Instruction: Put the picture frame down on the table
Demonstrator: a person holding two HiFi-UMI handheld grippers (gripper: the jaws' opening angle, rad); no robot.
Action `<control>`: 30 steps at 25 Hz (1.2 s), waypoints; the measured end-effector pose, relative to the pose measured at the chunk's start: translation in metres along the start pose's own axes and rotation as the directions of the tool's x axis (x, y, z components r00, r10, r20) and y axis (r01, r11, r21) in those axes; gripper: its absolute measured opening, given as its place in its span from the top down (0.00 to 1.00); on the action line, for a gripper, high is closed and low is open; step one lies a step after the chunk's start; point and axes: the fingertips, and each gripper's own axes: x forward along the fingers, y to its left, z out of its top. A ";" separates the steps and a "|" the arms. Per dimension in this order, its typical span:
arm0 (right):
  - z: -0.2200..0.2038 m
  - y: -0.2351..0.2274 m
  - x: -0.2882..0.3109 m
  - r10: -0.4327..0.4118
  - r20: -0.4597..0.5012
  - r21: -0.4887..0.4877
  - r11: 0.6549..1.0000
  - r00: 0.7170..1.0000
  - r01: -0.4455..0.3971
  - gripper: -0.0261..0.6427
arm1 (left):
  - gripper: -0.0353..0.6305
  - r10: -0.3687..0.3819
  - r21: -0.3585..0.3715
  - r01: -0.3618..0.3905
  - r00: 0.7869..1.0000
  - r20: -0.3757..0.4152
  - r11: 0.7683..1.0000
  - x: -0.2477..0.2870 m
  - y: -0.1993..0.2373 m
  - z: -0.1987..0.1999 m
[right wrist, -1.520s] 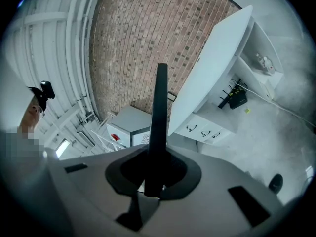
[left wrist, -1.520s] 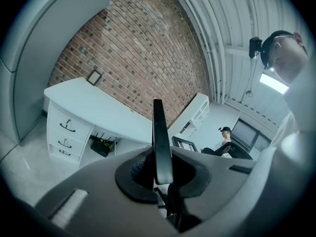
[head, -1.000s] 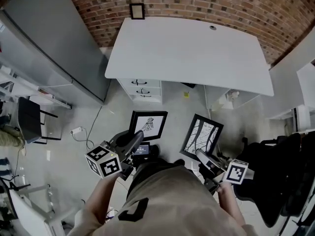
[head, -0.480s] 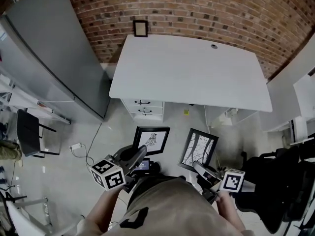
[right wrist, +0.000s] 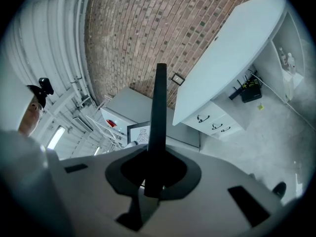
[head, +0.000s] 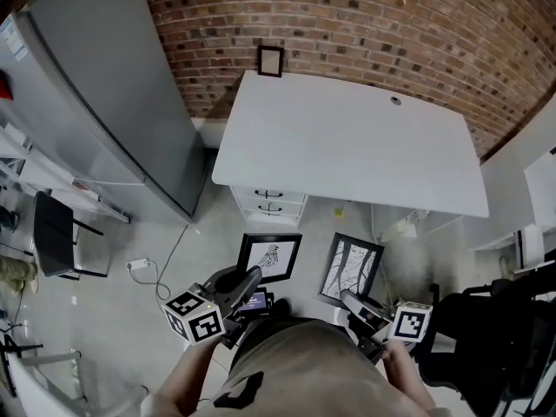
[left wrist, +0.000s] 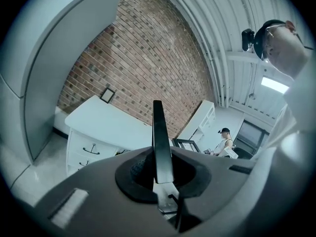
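Brick-walled room, white worktop (head: 347,146) ahead. Left tool (head: 254,274) clenched on line-drawing frame (head: 270,257), right tool (head: 349,297) clenched on tree-print frame (head: 351,268), both over floor (head: 200,259), well short of worktop. Risk: thin edge grips pivoting, corner knocking worktop rim.

The tabletop (head: 347,146) lies ahead at twelve o'clock, its far edge against the brick wall (head: 365,24); a small frame (head: 270,60) stands at its eleven o'clock corner, against that wall; a drawer unit (head: 268,207) sits under its seven o'clock side; a tall cabinet (head: 104,102) stands at ten o'clock; nearer, above the floor (head: 156,241), the left picture frame (head: 270,258) sits clamped in the left hand-held gripper (head: 250,280); the right picture frame (head: 352,268), at its three o'clock, in the right hand-held gripper (head: 349,299).
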 end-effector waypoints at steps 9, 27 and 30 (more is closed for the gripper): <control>-0.005 0.006 0.027 -0.019 -0.013 0.003 1.000 1.000 0.019 0.92 | 0.90 -0.014 -0.012 0.014 1.000 0.017 1.000 -0.006 0.021 0.015; 0.067 -0.026 0.023 0.086 -0.063 0.044 0.996 0.994 -0.083 0.92 | 0.90 0.045 0.030 -0.046 0.999 0.026 0.998 0.071 -0.003 0.040; 0.083 -0.031 0.019 0.106 -0.092 0.037 0.994 0.990 -0.103 0.92 | 0.90 0.067 0.034 -0.068 0.997 0.041 0.997 0.087 -0.012 0.046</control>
